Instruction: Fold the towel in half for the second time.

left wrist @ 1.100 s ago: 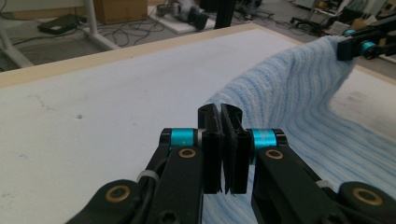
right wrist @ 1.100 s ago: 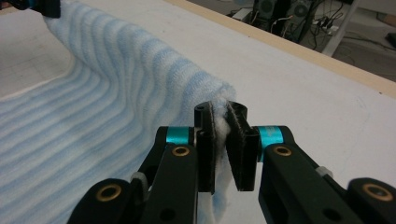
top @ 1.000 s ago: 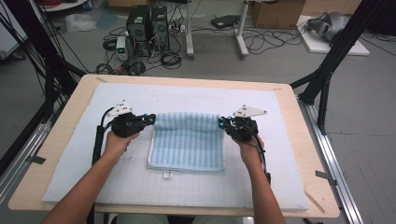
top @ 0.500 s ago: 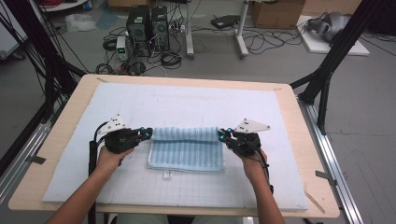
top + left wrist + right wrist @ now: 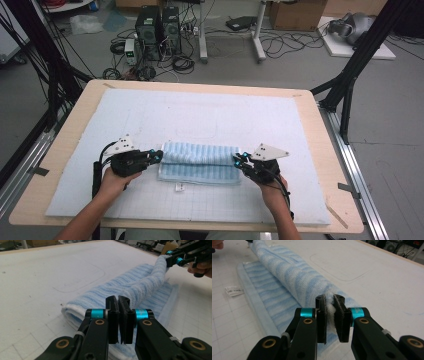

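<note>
A light blue striped towel (image 5: 200,162) lies on the white mat, its far edge lifted and rolled over towards the near side. My left gripper (image 5: 157,156) is shut on the towel's left corner. In the left gripper view the jaws (image 5: 118,300) are pressed together, and the towel (image 5: 140,285) stretches away to the other gripper (image 5: 172,258). My right gripper (image 5: 237,161) is shut on the right corner. In the right gripper view white terry shows pinched between the pads (image 5: 330,300), and the towel (image 5: 287,272) runs off as a raised roll over its flat lower layer.
The white gridded mat (image 5: 200,115) covers most of the wooden table (image 5: 327,150). A small white label (image 5: 179,187) sticks out from the towel's near edge. Computers, cables and black frame legs stand on the floor beyond the table.
Both grippers have come towards the near side of the table and sunk a little, drawing the towel's far edge over its lower layer. The towel now looks shorter from front to back.
</note>
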Tool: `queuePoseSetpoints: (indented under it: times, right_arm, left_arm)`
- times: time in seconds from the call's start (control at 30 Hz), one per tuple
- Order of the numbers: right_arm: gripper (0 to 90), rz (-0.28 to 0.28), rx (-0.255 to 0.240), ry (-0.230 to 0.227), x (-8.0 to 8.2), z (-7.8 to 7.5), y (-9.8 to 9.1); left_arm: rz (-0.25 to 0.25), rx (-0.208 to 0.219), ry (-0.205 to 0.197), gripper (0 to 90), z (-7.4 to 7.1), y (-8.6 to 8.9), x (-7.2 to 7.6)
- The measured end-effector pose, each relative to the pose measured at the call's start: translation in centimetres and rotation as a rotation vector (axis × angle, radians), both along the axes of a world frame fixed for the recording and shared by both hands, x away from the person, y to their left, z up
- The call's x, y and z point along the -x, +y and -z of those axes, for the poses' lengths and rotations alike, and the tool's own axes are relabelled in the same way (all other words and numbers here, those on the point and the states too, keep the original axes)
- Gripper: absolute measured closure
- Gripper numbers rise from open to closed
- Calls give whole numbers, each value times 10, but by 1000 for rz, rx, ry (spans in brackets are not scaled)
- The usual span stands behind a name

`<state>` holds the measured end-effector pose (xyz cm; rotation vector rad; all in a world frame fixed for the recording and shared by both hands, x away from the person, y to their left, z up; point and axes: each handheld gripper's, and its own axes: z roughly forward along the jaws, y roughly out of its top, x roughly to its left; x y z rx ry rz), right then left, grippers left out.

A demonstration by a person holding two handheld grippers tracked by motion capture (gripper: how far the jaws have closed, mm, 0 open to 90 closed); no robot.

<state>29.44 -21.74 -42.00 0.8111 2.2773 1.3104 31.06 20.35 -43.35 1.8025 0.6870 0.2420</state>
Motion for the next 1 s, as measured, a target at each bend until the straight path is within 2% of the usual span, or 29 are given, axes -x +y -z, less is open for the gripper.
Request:
queuePoseSetpoints:
  times: [0.17,0.27,0.37,0.43,0.47,0.5,0.57,0.63,0.7,0.77,0.87,0.93,1.0]
  right_arm:
    - [806,-5,16,-2,4,1,-3]
    - [802,-11,25,0,6,1,-4]
    - [787,-22,40,7,8,2,-4]
    - [729,-23,51,7,9,2,-5]
    - [649,-13,57,3,9,2,-5]
    - [596,2,53,-4,9,1,-7]
    - [533,42,3,-19,8,-4,-13]
    - [515,72,-51,-30,6,-10,-18]
    - [509,92,-60,-38,3,-13,-18]
    - [510,93,-49,-30,-1,-13,-11]
    - [510,80,3,-3,-6,-6,2]
    - [507,63,40,13,-8,-1,12]
    - [505,49,73,39,-10,5,19]
  left_arm:
    - [1,-10,8,836,0,5,6]
    - [-35,6,5,765,-2,9,5]
    - [-78,43,-4,727,-7,14,2]
    - [-94,57,-4,702,-9,14,0]
    - [-97,58,-6,696,-10,14,-1]
    - [-100,62,-7,686,-10,13,-3]
    - [-103,66,-5,681,-11,10,-6]
    - [-108,71,0,678,-11,6,-9]
    - [-129,55,20,688,-9,0,-12]
    - [-138,22,49,706,-4,-7,-15]
    - [-129,-15,79,726,1,-14,-16]
    - [-117,-55,84,734,3,-18,-14]
    - [-100,-93,106,736,6,-22,-13]
